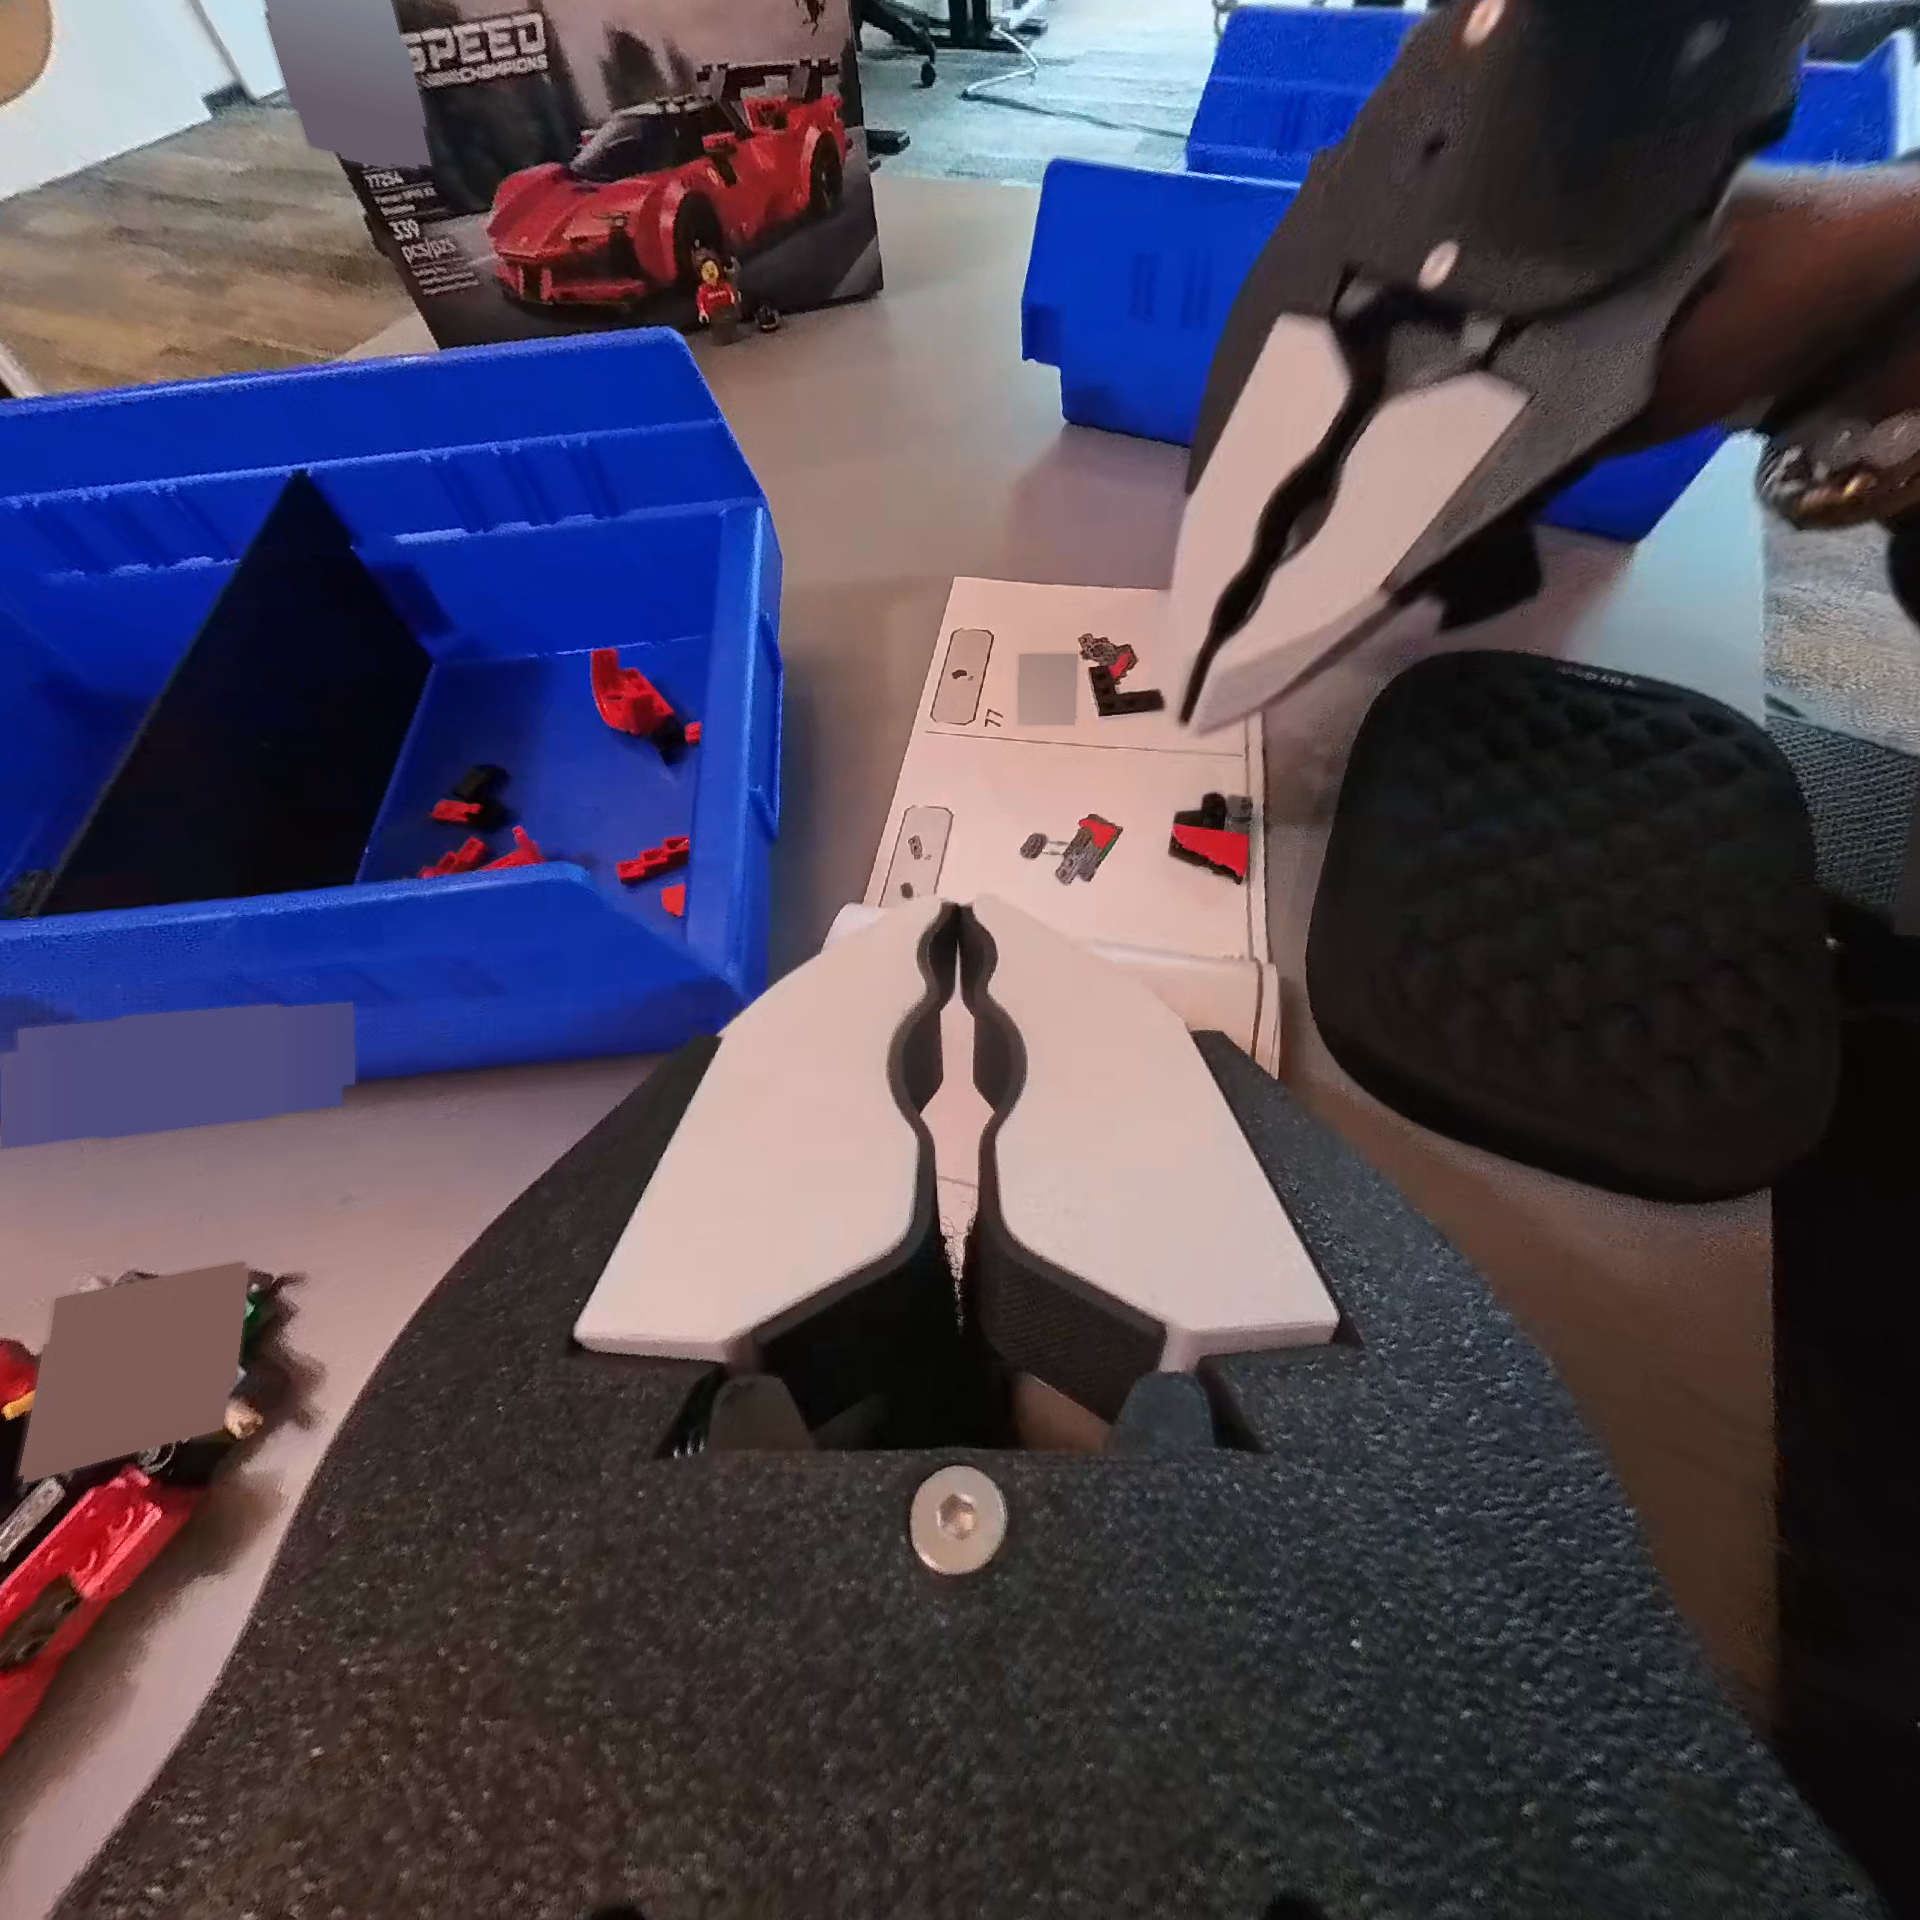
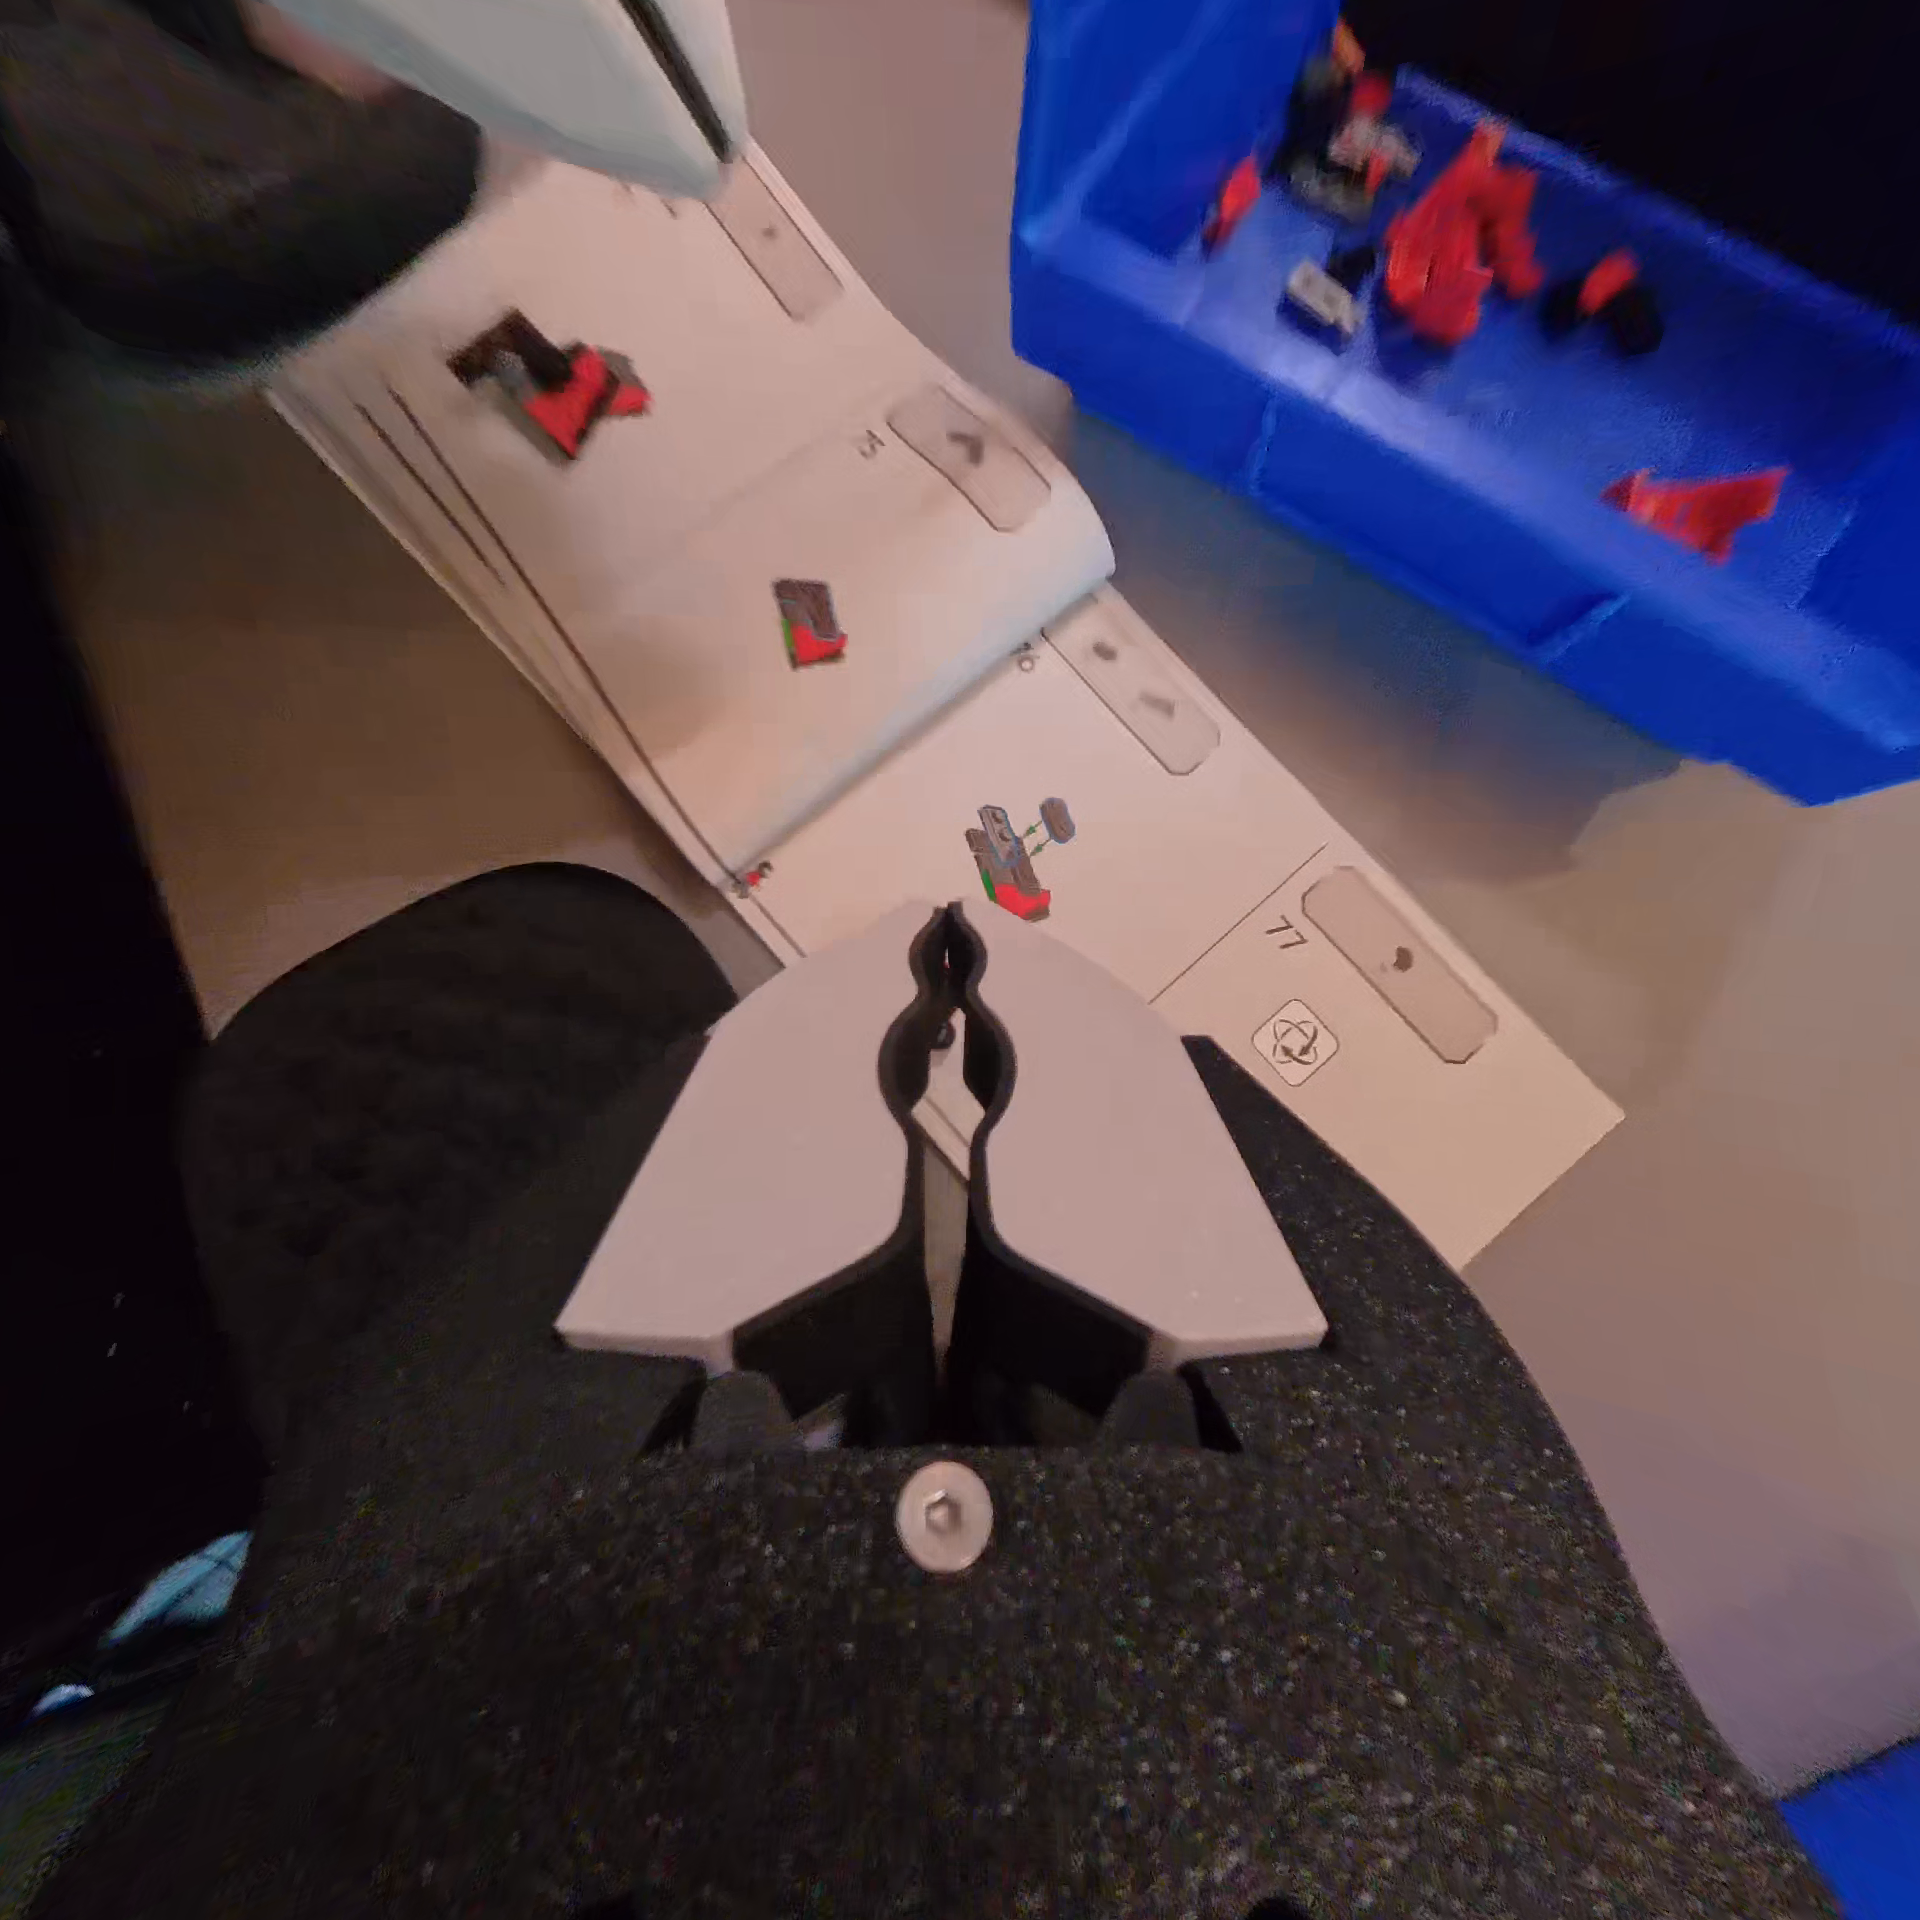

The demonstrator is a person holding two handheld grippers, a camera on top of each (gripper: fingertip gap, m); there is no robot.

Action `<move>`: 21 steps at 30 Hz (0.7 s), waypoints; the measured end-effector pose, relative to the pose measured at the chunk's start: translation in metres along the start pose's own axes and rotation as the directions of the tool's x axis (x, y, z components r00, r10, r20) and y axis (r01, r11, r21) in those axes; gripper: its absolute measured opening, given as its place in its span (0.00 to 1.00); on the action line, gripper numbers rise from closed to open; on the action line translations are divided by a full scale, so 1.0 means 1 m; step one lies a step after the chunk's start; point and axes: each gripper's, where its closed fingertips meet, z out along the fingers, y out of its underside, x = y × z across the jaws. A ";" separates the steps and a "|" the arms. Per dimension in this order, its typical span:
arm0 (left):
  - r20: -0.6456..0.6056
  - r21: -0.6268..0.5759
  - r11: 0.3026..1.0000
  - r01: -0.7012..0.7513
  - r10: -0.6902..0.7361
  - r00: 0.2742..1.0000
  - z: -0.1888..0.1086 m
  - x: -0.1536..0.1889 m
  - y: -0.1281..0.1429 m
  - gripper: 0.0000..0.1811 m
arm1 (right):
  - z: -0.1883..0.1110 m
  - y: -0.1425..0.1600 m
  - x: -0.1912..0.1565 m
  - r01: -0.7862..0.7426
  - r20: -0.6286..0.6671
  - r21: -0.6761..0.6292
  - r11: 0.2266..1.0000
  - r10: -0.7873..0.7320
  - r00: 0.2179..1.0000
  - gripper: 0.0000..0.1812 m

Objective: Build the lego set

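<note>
**Kid:** Two grippers are over the grey table [image 1: 935, 436]. Are they holding anything?

**Helper:** The left gripper [image 1: 957, 914] has its pale grey fingers pressed together at the tips, with nothing between them. The right gripper [image 2: 951, 920] has its tips together too. Something small and dark sits in the gap a bit behind its tips, but I cannot tell what it is.

**Kid:** What are they over?

**Helper:** Both hang over the open white paper instruction booklet [image 1: 1081, 790], which lies flat on the table. The left gripper's tips are over its near edge. In the left wrist view the right gripper [image 1: 1195, 707] comes down from the upper right, and its tips point at the far part of the page.

**Kid:** Where are the lego bits?

**Helper:** Small red and black lego pieces [image 1: 551, 821] lie loose in the big blue plastic bin [image 1: 416, 977], just left of the booklet. Another blue plastic bin [image 2: 1455, 488] in the right wrist view holds more red and black lego pieces [image 2: 1455, 249].

**Kid:** And the car?

**Helper:** The partly built red lego car [image 1: 94, 1538] lies on the table at the near left, well apart from both grippers. The dark cardboard lego box with a red car picture [image 1: 644, 177] stands upright behind the big bin. The black padded cushion [image 1: 1558, 925] sits just right of the booklet.
</note>
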 end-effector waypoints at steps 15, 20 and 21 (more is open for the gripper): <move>-0.150 -0.009 1.000 -0.013 0.011 0.989 -0.034 0.012 0.026 0.19 | 0.033 0.039 -0.009 0.247 0.170 -0.145 0.958 -0.222 0.960 0.22; -0.181 -0.056 0.997 -0.057 0.046 0.982 -0.058 0.006 0.039 0.31 | 0.036 0.033 -0.007 0.276 0.143 -0.085 0.957 -0.263 0.954 0.14; -0.201 -0.052 0.998 -0.047 0.035 0.979 -0.067 0.005 0.040 0.33 | 0.036 0.031 -0.006 0.278 0.138 -0.073 0.958 -0.266 0.954 0.14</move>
